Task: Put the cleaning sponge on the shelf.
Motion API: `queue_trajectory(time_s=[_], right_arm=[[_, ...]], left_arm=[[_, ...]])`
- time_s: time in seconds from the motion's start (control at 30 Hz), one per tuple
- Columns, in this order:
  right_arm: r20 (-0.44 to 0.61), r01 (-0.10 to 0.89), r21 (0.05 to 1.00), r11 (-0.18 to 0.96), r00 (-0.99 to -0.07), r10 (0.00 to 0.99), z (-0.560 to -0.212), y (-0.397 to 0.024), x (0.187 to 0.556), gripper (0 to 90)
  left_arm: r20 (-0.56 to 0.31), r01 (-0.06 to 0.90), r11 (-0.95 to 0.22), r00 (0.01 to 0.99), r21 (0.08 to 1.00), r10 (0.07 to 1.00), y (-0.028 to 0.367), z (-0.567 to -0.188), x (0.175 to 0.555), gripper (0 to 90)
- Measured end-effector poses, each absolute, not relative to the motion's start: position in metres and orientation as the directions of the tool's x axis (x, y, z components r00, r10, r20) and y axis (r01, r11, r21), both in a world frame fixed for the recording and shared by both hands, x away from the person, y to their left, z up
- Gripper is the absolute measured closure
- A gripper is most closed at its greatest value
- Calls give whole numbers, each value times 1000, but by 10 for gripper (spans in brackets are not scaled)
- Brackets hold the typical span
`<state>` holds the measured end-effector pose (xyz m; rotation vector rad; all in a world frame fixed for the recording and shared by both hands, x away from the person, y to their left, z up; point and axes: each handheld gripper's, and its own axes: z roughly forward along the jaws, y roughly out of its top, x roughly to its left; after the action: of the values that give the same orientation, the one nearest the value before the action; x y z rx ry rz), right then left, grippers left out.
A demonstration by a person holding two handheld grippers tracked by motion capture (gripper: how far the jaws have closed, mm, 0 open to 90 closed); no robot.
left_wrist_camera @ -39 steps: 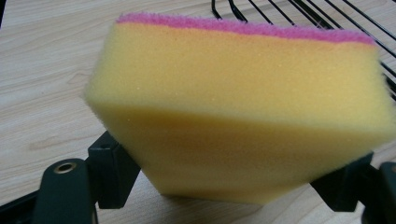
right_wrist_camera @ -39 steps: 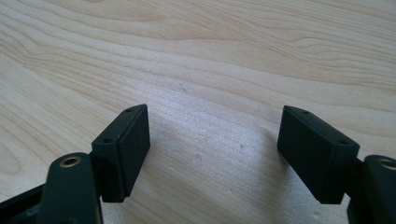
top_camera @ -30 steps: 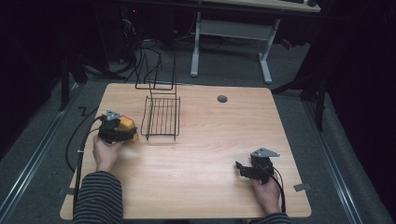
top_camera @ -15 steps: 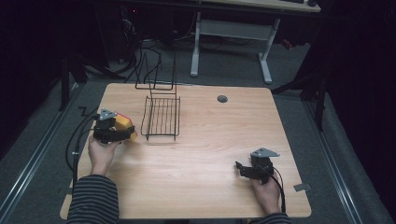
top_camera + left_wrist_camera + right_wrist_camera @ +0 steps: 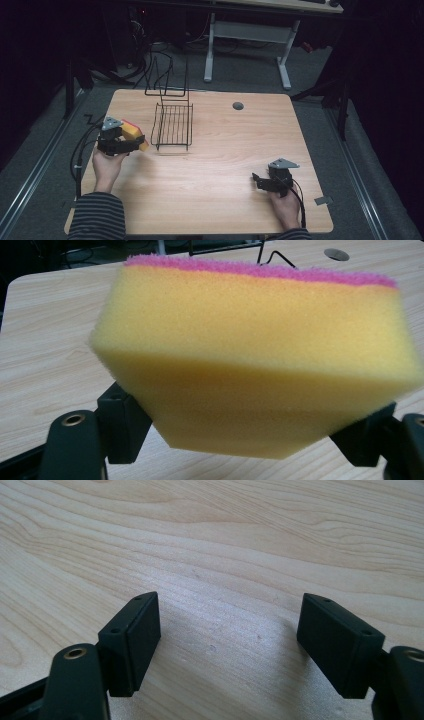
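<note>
A yellow sponge (image 5: 255, 360) with a pink scouring layer on top is clamped between the jaws of my left gripper (image 5: 131, 142), held a little above the wooden table (image 5: 225, 145) at its left side. The sponge (image 5: 134, 133) sits just left of a black wire rack (image 5: 173, 125). My right gripper (image 5: 259, 181) rests low near the table's front right, its jaws wide open with only bare wood between its fingertips (image 5: 137, 635).
The wire rack has a flat slatted base and an upright back frame (image 5: 167, 75) at the table's far edge. A round grey cable hole (image 5: 238, 105) lies at the back. Cables trail off the table's left side. A desk frame stands on the floor behind.
My left gripper with the sponge has shifted slightly left and toward the back, and turned a little. The right gripper has stayed where it was.
</note>
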<state>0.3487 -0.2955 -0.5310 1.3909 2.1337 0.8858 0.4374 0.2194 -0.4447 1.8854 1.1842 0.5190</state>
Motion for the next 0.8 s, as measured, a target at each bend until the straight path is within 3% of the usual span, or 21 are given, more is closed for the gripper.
queue_trajectory(time_s=[0.8], right_arm=[[-18, 635, 716, 290, -398, 917, -531, -295, 348, 256]], left_arm=[[-51, 480, -275, 561, 833, 826, 181, -421, 432, 237]])
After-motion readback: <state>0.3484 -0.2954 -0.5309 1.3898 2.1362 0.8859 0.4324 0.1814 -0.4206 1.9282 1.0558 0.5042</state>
